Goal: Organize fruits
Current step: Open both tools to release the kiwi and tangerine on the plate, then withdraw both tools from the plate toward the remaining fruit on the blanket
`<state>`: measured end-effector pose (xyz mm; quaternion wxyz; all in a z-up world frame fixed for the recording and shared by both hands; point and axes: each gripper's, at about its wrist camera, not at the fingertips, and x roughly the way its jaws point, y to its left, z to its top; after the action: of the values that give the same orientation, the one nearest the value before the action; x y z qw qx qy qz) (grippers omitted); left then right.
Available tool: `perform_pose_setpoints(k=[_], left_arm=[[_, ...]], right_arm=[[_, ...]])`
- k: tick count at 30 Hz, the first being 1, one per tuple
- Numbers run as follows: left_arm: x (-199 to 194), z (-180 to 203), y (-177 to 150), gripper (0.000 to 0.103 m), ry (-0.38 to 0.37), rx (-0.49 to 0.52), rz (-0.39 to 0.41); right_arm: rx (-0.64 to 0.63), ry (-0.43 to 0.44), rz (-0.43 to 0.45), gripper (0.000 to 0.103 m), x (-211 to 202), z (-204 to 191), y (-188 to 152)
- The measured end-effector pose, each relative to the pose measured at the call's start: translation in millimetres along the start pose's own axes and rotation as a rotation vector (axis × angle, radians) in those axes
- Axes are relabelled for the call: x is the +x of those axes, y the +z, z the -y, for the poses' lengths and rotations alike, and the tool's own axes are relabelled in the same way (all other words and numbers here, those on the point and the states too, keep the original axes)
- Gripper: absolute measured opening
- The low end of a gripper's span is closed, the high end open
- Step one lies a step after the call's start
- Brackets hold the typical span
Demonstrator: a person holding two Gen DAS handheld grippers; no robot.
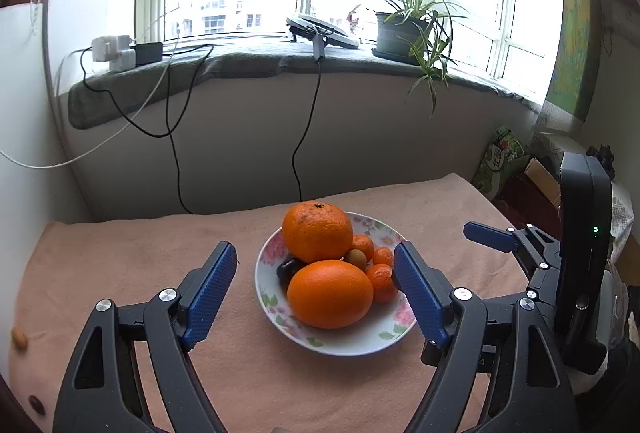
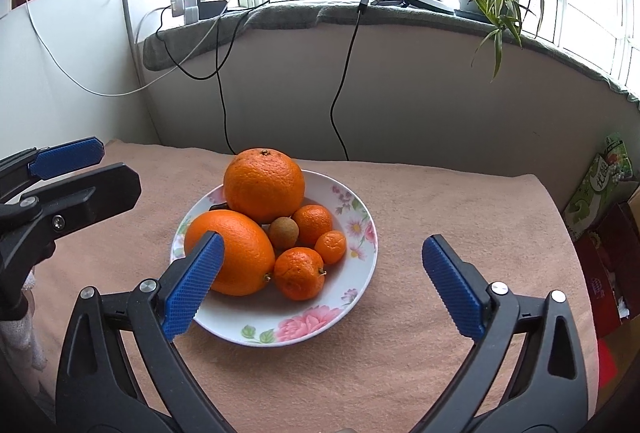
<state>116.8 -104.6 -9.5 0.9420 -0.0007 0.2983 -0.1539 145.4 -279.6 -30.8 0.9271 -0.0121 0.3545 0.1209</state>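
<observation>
Tool (image 2: 320,281) agape — fruit bowl (image 2: 352,297) ahead

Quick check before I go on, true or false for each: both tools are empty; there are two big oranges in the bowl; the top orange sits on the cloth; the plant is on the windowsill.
1. Both the left tool and right tool are open and empty. True.
2. The floral bowl holds two big oranges. True: top orange, lower orange.
3. The top orange sits on the pink cloth. False: it rests on the other fruit.
4. The potted plant stands on the floor. False: it is on the windowsill.
</observation>
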Motion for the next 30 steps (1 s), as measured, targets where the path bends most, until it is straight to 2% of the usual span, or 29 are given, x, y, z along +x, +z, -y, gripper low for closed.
perform_pose_setpoints(k=[11,16,24,30], left_arm=[[-39.9,-28.0,-13.2,0.081,0.057,-0.038,0.043],[-57.7,-47.8,-21.9,0.081,0.094,-0.069,0.061],[-80.5,-88.2,-47.2,0.081,0.157,-0.134,0.058],[-98.4,-125.3,-71.1,0.081,0.231,-0.194,0.05]], right_arm=[[-0.023,0.068,0.015,0.101,-12.5,-33.8,4.4],[-0.006,0.142,0.002,0.101,-11.0,-49.9,7.6],[-0.05,0.224,-0.009,0.101,-6.3,-90.2,11.6],[-0.078,0.323,-0.027,0.101,1.6,-125.0,15.9]])
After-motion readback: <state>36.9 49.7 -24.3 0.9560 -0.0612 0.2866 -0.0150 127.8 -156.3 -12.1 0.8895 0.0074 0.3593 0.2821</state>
